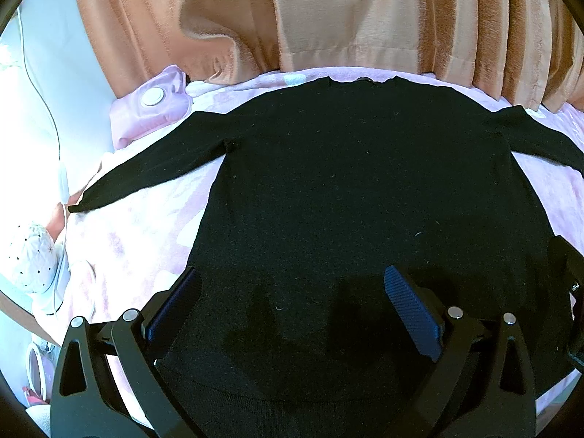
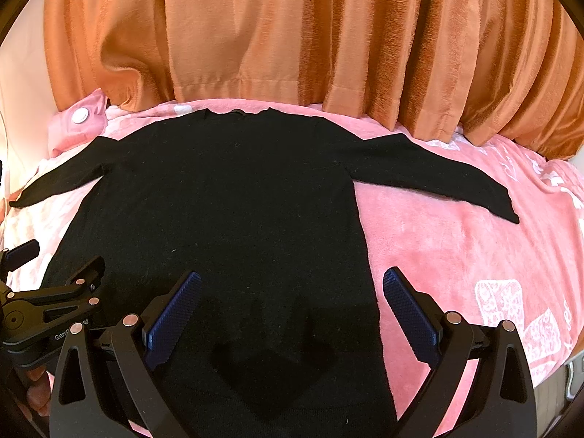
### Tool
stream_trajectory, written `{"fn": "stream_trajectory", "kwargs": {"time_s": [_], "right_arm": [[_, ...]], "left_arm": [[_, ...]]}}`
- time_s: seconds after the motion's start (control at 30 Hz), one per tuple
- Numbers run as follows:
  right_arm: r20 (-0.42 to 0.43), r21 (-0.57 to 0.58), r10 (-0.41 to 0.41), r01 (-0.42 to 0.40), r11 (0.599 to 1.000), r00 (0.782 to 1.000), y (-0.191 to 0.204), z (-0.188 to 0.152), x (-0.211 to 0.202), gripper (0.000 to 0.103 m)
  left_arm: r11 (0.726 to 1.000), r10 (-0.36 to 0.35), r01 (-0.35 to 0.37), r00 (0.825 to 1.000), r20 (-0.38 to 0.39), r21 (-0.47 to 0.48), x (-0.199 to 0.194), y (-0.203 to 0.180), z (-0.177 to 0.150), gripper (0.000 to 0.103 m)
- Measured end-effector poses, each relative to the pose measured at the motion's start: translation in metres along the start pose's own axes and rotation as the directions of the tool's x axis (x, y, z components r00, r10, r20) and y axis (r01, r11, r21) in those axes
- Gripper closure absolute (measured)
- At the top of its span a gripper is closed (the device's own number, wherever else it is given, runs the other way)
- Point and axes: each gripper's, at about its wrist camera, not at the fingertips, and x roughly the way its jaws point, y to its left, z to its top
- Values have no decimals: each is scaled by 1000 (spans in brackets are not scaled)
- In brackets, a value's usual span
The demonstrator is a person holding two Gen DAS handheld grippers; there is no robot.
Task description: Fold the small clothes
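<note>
Count: 1 black sweater (image 1: 357, 197) with 2 sleeves, spread flat on 1 pink blanket (image 2: 456, 255). 2 grippers: left gripper (image 1: 292, 303), right gripper (image 2: 292, 306), 2 blue-padded fingers each. 1 orange curtain (image 2: 292, 36) along blanket's far edge. 1 pink pouch (image 1: 153, 109) at far-left corner.

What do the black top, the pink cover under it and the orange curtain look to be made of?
Black top: seems a fine matte knit, with specks of lint clinging to it.
Pink cover: looks like plush fleece, fuzzy nap, paler printed patches.
Orange curtain: probably a velvety woven drape with a soft sheen on its folds and a stitched hem.
</note>
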Motion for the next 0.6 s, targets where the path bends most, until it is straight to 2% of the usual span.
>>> {"fn": "stream_trajectory", "kwargs": {"time_s": [0.23,0.37,0.47,0.53,0.6], "right_arm": [[-3,6,5,-5,1000,1000,2,0,0,5],[-28,67,55,-53,996,998,-23,21,10,5],[-58,145,58,-49,988,997,-72,58,29,5],[-90,272,80,-53,961,993,-124,79,52,6],[-119,411,47,6,912,992,-180,88,77,6]], "left_arm": [[1000,-7,7,1000,-8,-2,1,-2,1,5],[999,-40,40,999,-25,4,1,-2,20,5],[997,-77,77,997,-3,-19,-7,9,55,5],[994,-86,88,996,36,-63,-9,19,75,5],[993,-72,77,996,52,-87,-1,24,92,5]]}}
